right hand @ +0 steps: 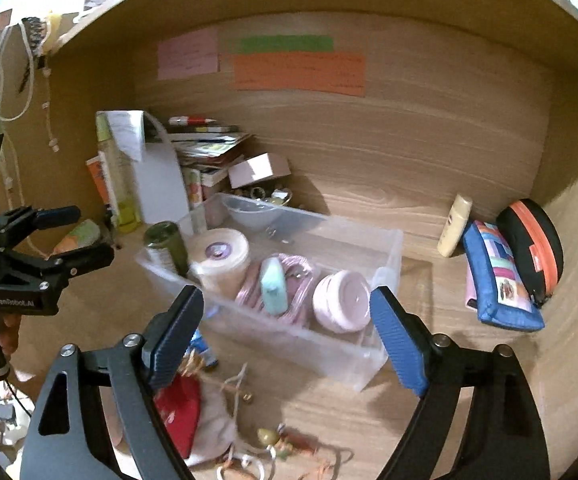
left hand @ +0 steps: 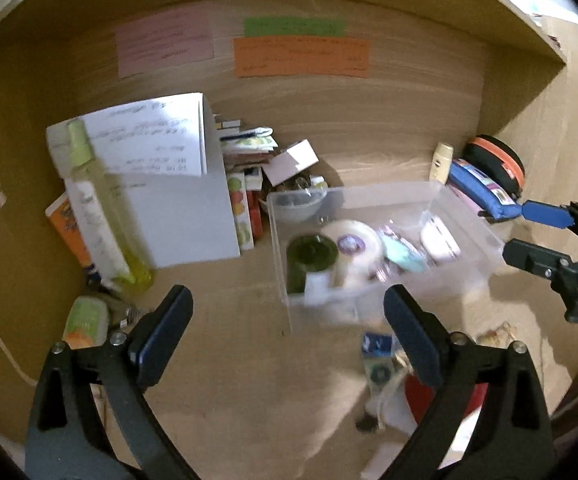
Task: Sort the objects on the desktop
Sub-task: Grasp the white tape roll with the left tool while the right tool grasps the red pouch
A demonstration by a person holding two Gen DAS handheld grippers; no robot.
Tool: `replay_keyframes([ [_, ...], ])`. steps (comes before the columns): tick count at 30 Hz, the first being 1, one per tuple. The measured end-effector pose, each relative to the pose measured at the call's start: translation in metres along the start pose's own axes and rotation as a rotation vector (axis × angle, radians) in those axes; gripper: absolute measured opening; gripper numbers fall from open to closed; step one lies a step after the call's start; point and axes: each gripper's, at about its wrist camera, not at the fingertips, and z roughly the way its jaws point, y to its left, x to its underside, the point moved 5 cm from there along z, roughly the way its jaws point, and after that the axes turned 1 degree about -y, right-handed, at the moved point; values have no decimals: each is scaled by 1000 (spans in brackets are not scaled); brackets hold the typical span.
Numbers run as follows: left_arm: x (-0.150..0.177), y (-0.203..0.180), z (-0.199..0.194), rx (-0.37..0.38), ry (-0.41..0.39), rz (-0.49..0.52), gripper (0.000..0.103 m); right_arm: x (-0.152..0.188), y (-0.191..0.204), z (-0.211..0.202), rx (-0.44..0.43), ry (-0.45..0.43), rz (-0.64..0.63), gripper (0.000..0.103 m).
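Observation:
A clear plastic bin [left hand: 465, 216] [right hand: 389, 248] stands on the wooden desk. It holds a dark green jar [left hand: 309, 256] [right hand: 167, 242], a tape roll [left hand: 355, 246] [right hand: 219, 258], a mint item [right hand: 273, 286] on pink cord, and a pink round case [right hand: 343, 300]. My left gripper [left hand: 289, 328] is open and empty, in front of the bin; it also shows in the right wrist view [right hand: 73, 234]. My right gripper [right hand: 287, 332] is open and empty over the bin's near side; it also shows in the left wrist view [left hand: 525, 230].
A yellow-green spray bottle [left hand: 97, 212], white box and stacked books stand at the back left. A cream tube [right hand: 455, 226], blue pencil pouch [right hand: 497, 280] and black-orange case [right hand: 533, 250] lie at the right. A red-white drawstring pouch [right hand: 193, 416] and trinkets lie in front.

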Motion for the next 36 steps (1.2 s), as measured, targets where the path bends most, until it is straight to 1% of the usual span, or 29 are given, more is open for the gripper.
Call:
replay_keyframes([
  [3, 13, -6, -13, -4, -6, 12, 98, 8, 6, -11, -5, -11, -9, 84],
  [6, 29, -13, -25, 13, 6, 19, 98, 19, 11, -20, -6, -11, -6, 85],
  [11, 58, -29, -37, 81, 40, 9, 98, 41, 19, -23, -27, 15, 2, 85],
  [14, 78, -43, -40, 126, 55, 42, 98, 54, 23, -22, -33, 37, 3, 85],
  [19, 105, -60, -30, 190, 100, 91, 98, 66, 28, -18, -63, 65, 24, 85],
  [23, 110, -61, -16, 249, 135, 76, 98, 71, 37, -10, -97, 95, 24, 85],
  [26, 112, -61, -6, 312, 174, 50, 98, 73, 46, -2, -120, 113, 16, 85],
  [28, 114, -63, -1, 310, 183, 55, 98, 73, 53, 5, -126, 126, 4, 85],
  [30, 115, -65, 2, 301, 182, 58, 93, 74, 61, 11, -125, 135, -16, 85],
  [32, 115, -67, 6, 312, 186, 52, 83, 74, 67, 16, -120, 139, -36, 85],
  [33, 116, -67, 7, 314, 188, 46, 81, 74, 70, 20, -116, 143, -47, 85],
  [36, 115, -67, 10, 309, 181, 33, 68, 76, 76, 29, -107, 164, -77, 83],
])
